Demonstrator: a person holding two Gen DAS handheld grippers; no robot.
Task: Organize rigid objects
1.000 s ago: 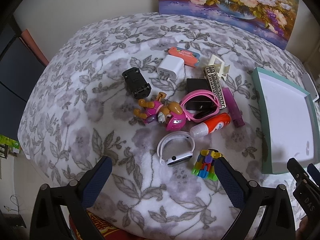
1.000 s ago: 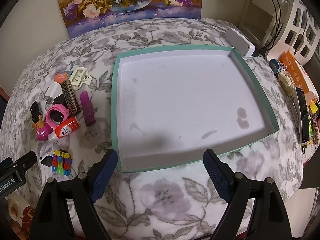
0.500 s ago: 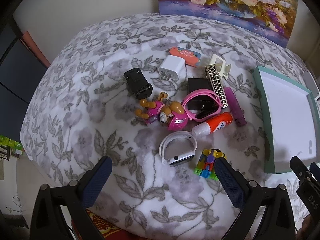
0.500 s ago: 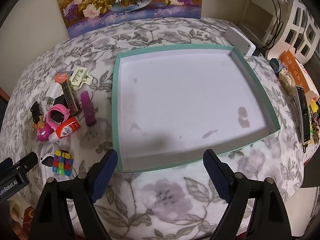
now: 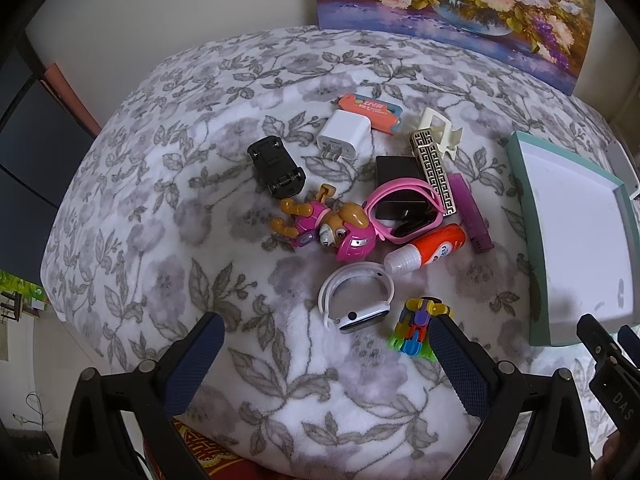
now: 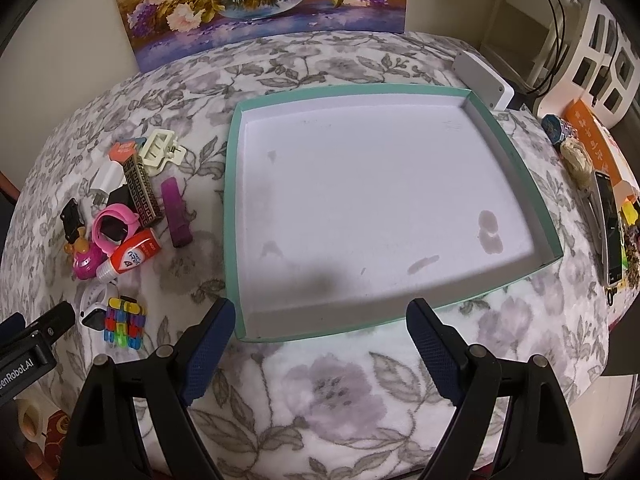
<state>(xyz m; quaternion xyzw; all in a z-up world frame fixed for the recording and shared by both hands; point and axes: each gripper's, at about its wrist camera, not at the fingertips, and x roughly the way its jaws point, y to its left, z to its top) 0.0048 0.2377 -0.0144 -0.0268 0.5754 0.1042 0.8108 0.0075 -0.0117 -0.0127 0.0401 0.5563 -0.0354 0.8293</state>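
orange tube (image 5: 434, 249) reads "4"; left hand-held gripper (image 6: 30, 344), marked "enrobot.ai", and right hand-held gripper (image 6: 320, 322) spread apart.

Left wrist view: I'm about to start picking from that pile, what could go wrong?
The white watch lies nearest the open left gripper, but the block toy sits close beside it and could get nudged. The pink band rests over a black item, so lifting it may drag neighbours.

The right gripper (image 6: 320, 326) hangs agape before an empty tray (image 6: 234, 216); small objects (image 6: 128, 216) clutter its left.
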